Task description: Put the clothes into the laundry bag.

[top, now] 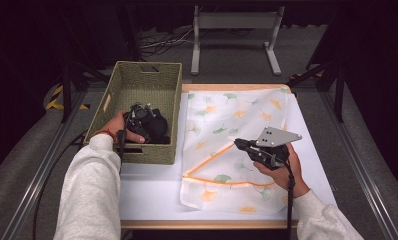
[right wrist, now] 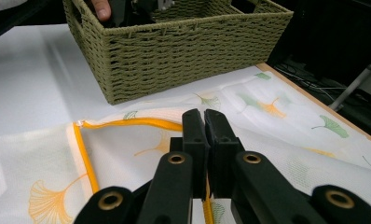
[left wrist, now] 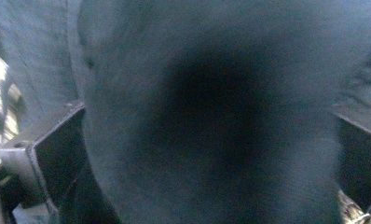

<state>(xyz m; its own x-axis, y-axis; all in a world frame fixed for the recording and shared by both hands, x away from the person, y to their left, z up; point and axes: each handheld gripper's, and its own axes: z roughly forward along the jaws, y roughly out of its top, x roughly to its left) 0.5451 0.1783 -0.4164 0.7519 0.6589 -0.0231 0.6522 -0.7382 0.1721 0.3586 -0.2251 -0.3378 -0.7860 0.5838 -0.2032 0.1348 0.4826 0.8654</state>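
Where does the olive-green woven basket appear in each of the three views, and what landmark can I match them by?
High view: the olive-green woven basket stands left of centre, beside the white leaf-print mesh bag.
Left gripper view: the basket cannot be made out behind a blurred grey shape close to the lens.
Right gripper view: across the top, its side wall facing the camera.
Shared landmark: the bag's orange zipper.

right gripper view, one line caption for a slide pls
Right gripper, jaws shut on the orange-edged mesh laundry bag, facing the woven basket.

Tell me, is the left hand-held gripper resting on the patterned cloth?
No, the left hand-held gripper is down inside the woven basket, beside the patterned cloth.
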